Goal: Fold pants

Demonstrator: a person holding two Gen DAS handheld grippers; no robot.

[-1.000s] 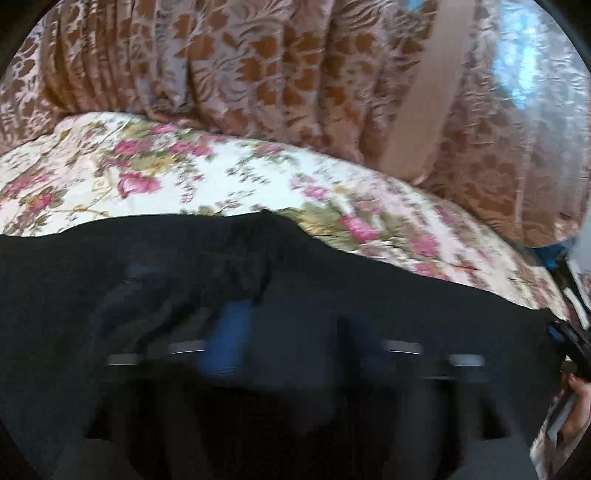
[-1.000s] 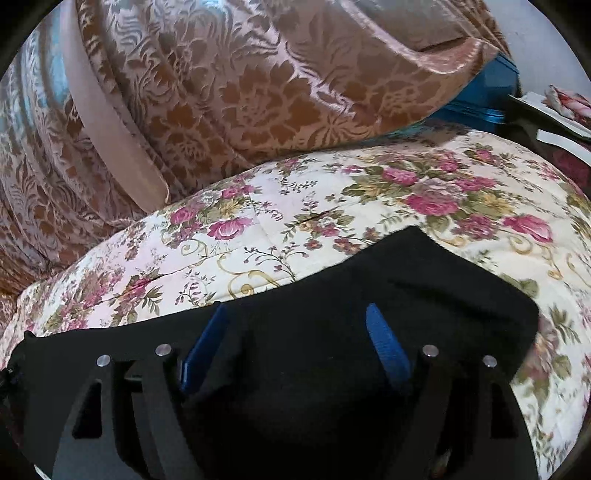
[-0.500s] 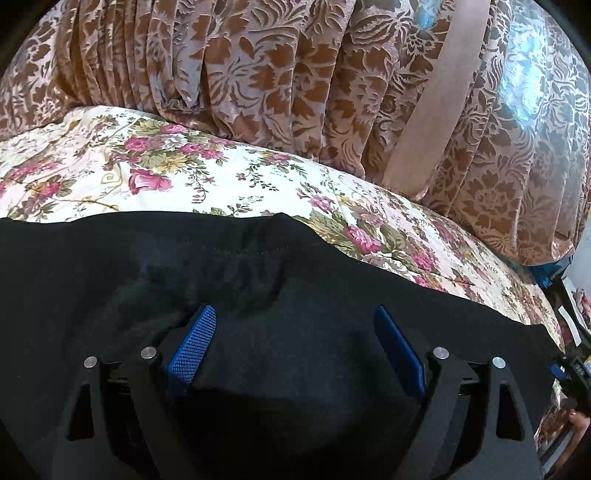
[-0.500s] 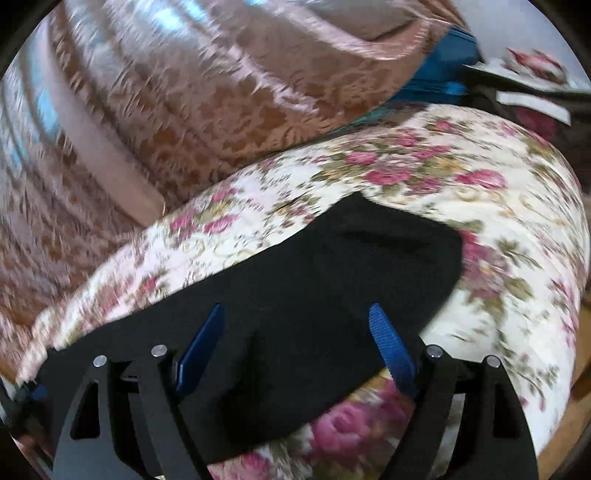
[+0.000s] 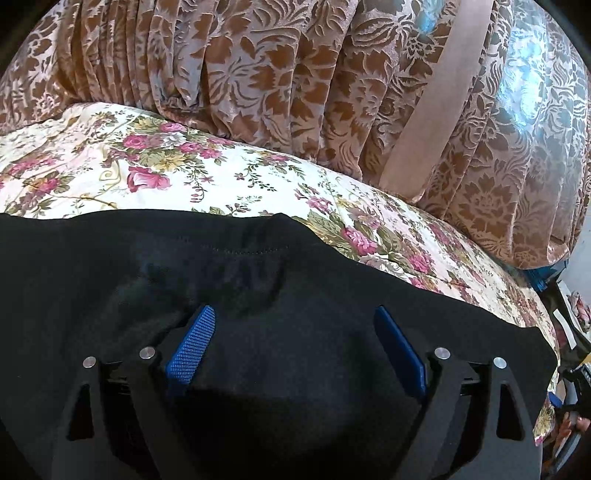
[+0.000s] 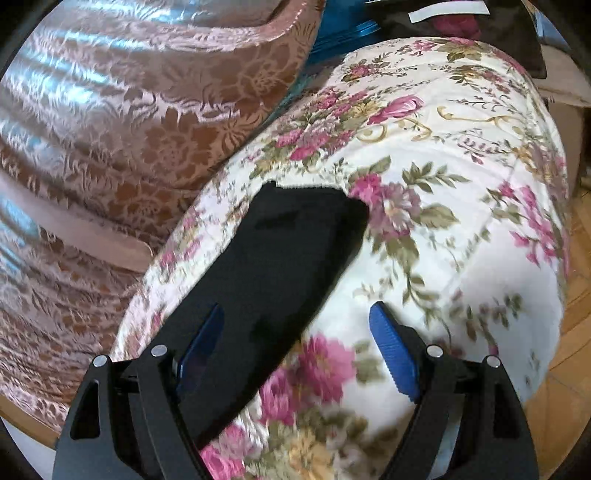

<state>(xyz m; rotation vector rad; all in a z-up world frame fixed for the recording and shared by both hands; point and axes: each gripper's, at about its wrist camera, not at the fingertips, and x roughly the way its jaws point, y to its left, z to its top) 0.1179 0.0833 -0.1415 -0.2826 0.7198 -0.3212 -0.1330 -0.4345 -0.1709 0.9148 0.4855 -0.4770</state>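
Black pants (image 5: 229, 280) lie spread on a floral bedspread (image 5: 110, 173). In the left wrist view my left gripper (image 5: 295, 332) is open just above the pants, its blue pads wide apart, near a stitched hem. In the right wrist view the pants' leg end (image 6: 288, 251) lies on the bedspread (image 6: 461, 229). My right gripper (image 6: 295, 332) is open and empty above the leg's right edge; the left pad (image 6: 201, 343) is over black cloth, the right pad (image 6: 391, 347) over the bedspread.
Brown floral curtains (image 5: 295, 74) hang behind the bed, with a plain beige band (image 5: 432, 110). A blue object (image 6: 340, 29) and dark items sit past the bed's end. Wooden floor (image 6: 569, 387) shows to the right of the bed.
My right gripper has swung right and tilted, from over the pants leg to its edge, the view blurring. My left gripper came to rest open over the pants.
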